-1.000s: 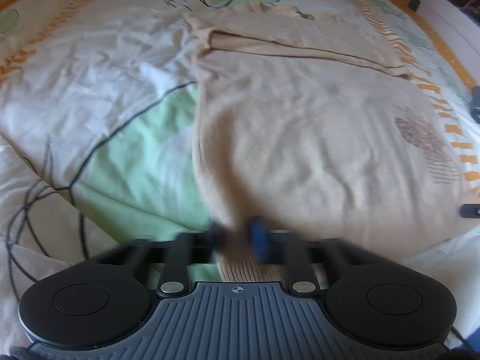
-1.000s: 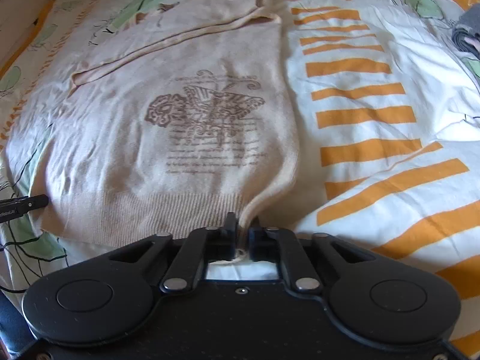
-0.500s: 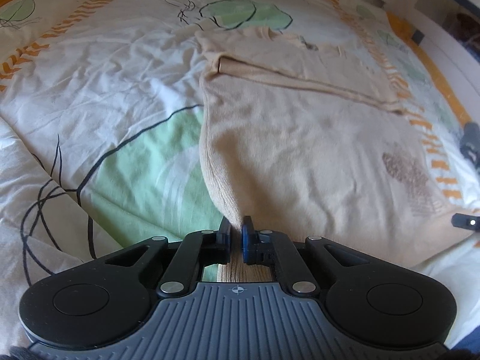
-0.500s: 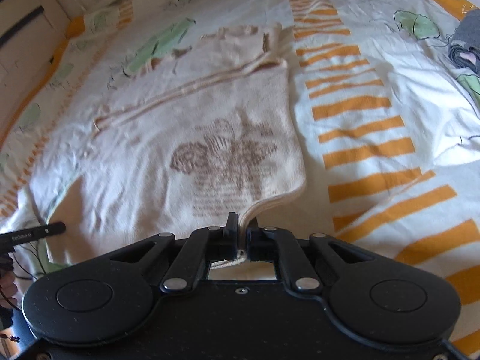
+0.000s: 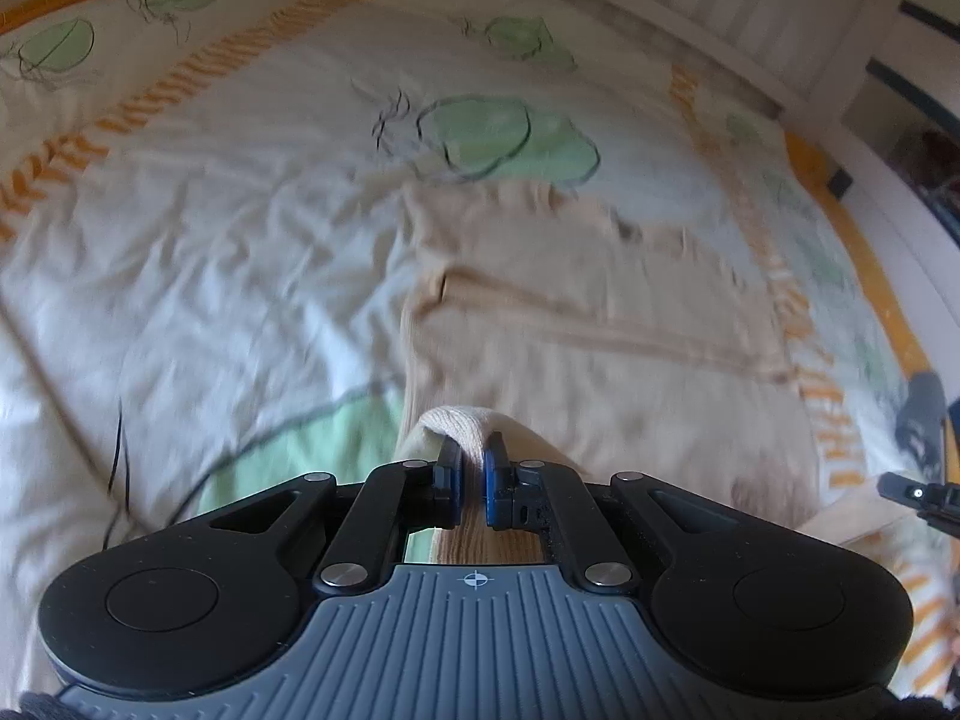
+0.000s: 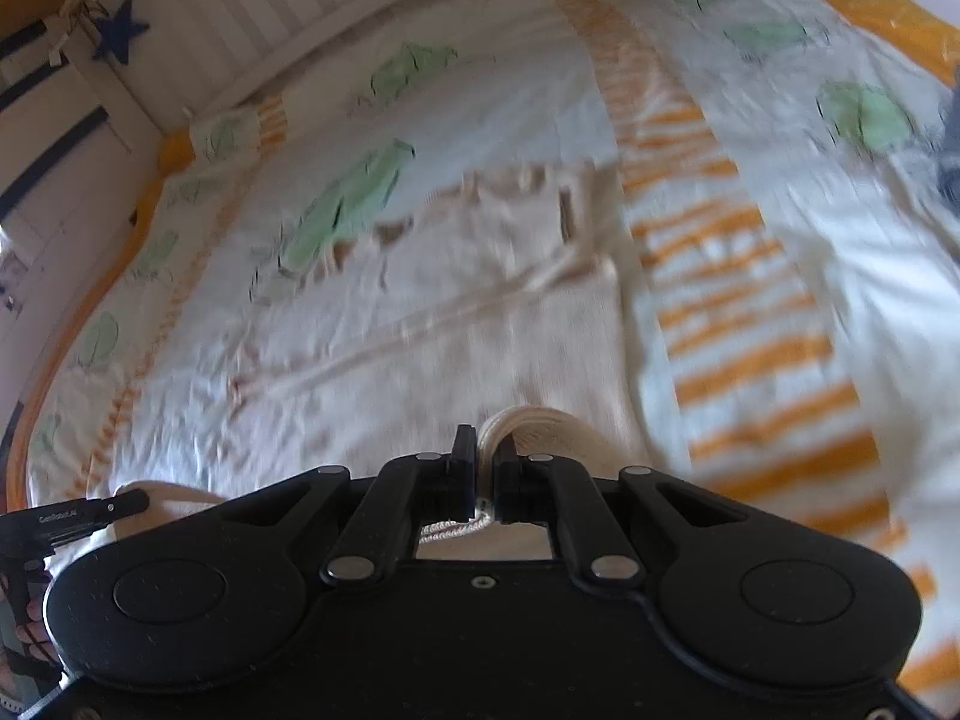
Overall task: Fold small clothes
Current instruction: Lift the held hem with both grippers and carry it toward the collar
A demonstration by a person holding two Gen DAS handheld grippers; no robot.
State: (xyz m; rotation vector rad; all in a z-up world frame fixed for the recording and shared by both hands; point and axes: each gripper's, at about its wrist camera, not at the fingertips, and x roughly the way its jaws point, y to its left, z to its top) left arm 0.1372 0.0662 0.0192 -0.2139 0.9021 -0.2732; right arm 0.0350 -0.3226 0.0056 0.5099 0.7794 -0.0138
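Since the earlier frames both hem corners have come up off the bedspread [image 5: 198, 276] and the view now reaches much further up the bed; both pictures are motion-blurred. The beige sweater [image 5: 600, 372] still lies mostly flat on the bedspread, sleeve folded across its chest, with only the near ribbed hem raised. Judgement: light, soft, limp knit; it will sag between the two holds and drape rather than crease sharply, so the hem corners are the right places to take it, carried level and together. Left gripper [image 5: 472, 468]: jaws clamped tight on a bunched hem corner. Right gripper [image 6: 485, 471]: jaws likewise pinched shut on the other corner, a loose loop of knit [image 6: 456, 531] hanging beneath.
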